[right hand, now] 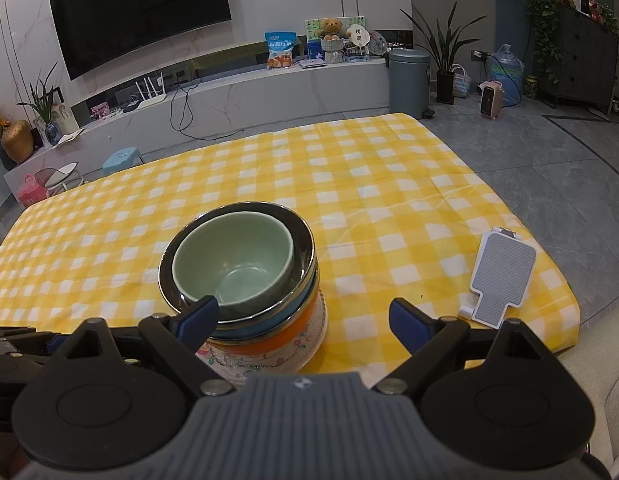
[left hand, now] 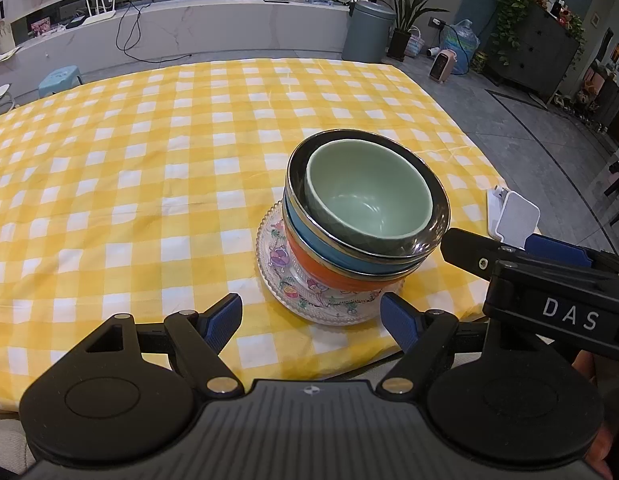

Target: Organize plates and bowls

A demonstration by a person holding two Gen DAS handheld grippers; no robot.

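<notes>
Yellow-checked tablecloth point(left hand: 149, 160) holds one finished-looking stack at about four o'clock: pale green ceramic bowl point(left hand: 369, 196) nested in steel-rimmed blue and orange bowls point(left hand: 341, 256) on a patterned glass plate point(left hand: 309, 300). Left gripper point(left hand: 311, 322) and right gripper point(right hand: 305, 320) both gape empty; little seems left.

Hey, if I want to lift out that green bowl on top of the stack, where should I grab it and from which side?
Probably pinch the green bowl by its rim, one finger inside and one outside. It leans to one side inside the steel-rimmed bowl, so come from above at the far-left arc in the right wrist view, where the gap to that bowl looks widest.
</notes>
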